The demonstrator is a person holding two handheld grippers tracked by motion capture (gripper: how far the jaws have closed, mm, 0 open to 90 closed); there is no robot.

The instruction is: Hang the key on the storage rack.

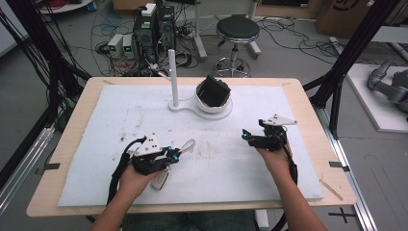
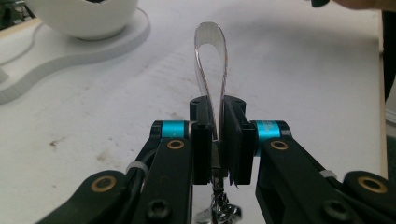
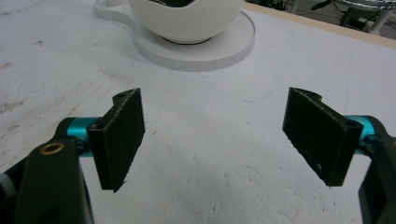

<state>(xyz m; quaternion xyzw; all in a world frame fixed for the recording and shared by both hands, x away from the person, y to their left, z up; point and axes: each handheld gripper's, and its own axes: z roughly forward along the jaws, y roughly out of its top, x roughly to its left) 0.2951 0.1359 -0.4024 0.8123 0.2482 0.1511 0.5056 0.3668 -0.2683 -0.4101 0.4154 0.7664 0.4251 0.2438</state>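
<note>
the left gripper (image 2: 217, 140) was pinching a spoon (image 2: 212, 70): its two black jaws were pressed together on the thin metal handle, and the bowl of the spoon stood up past the jaw tips, shiny and narrow, edge-on to the left gripper view. below the jaws a twisted bit of the handle showed, blurred. in the high view the left gripper (image 1: 179, 153) lay low over the near left part of the white mat (image 1: 240, 163), held by the left hand (image 1: 139, 175), with the spoon (image 1: 188, 146) sticking out from its tip toward the middle of the table (image 1: 308, 103). whether the spoon's end touched the mat could not be told.

the right gripper (image 3: 212, 135) was spread wide, its two black pads well apart with nothing but bare mat (image 3: 215, 186) between them. in the high view the right gripper (image 1: 246, 136) sat over the near right part of the mat, held by the right hand (image 1: 275, 156), its tips pointing left toward the middle.

farther back on the mat stood a white bowl (image 1: 211, 103) on a flat white base (image 1: 185, 107), with a dark boxy object (image 1: 214, 90) tilted inside it and a white upright post (image 1: 173, 77) rising from the same base just beside it. the bowl (image 3: 187, 18) lay ahead of the right gripper, well apart from both grippers and from the spoon.
</note>
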